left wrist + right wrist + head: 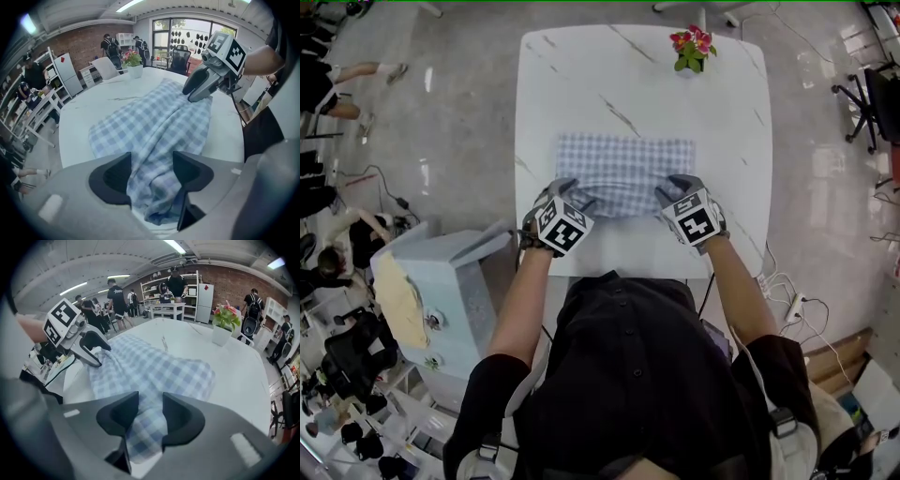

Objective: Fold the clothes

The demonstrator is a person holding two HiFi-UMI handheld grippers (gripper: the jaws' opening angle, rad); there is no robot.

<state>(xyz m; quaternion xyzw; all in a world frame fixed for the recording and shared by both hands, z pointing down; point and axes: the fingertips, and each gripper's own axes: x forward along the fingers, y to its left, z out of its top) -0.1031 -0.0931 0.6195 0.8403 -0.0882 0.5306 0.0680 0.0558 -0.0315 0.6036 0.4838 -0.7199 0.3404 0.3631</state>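
A blue-and-white checked cloth [623, 173] lies folded into a band across the middle of the white marble table [581, 84]. My left gripper [567, 192] is at the cloth's near left corner. In the left gripper view the cloth [154, 122] runs loosely between the parted jaws of that gripper [152, 164], so it stands open. My right gripper [670, 192] is at the near right corner. In the right gripper view its jaws [150, 408] pinch a fold of the cloth [154, 371]. Each gripper shows in the other's view: the right gripper [194, 96] and the left gripper [96, 359].
A small pot of pink flowers [692, 49] stands at the table's far right corner. A light blue cabinet [441, 291] sits on the floor at the near left. An office chair [872, 103] is at the right, and people stand farther back in the room.
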